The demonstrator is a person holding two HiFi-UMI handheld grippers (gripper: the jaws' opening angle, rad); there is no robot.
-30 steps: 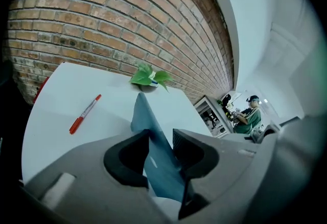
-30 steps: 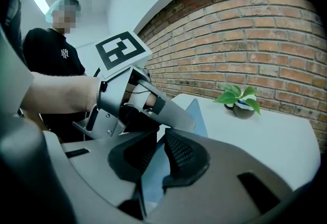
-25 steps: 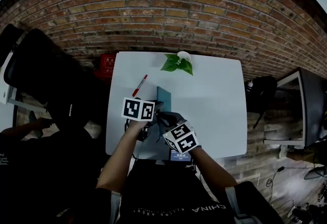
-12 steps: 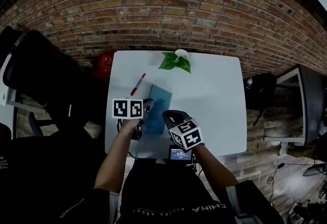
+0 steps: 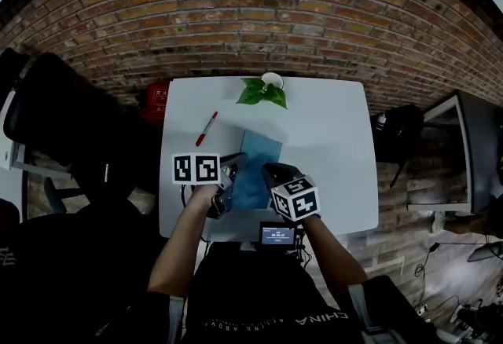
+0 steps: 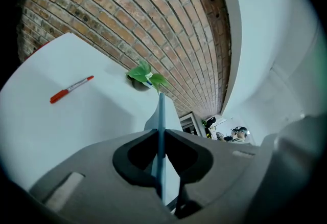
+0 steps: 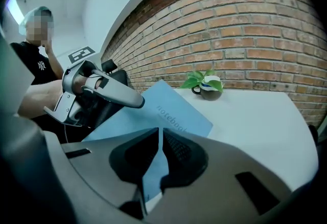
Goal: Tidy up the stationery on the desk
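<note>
Notebook point(image 5: 264, 148) shifted right; left gripper point(image 5: 233, 166) and right gripper point(image 5: 275, 174) just closed, gripping it.

Head view: high over the person, facing steeply down on the white rectangular desk point(image 5: 330, 146); red-brown brick wall point(image 5: 259, 12) across the top
Left gripper view: low, close behind the jaws, facing along the edge-on blue soft-cover notebook point(image 6: 161, 115) toward the wall
Right gripper view: low, close, facing across the notebook's cover toward the wall
Shared: all three take in desk, notebook, wall and small green potted plant point(image 7: 204, 82); red marker pen point(image 6: 71, 89) only in head and left gripper views
</note>
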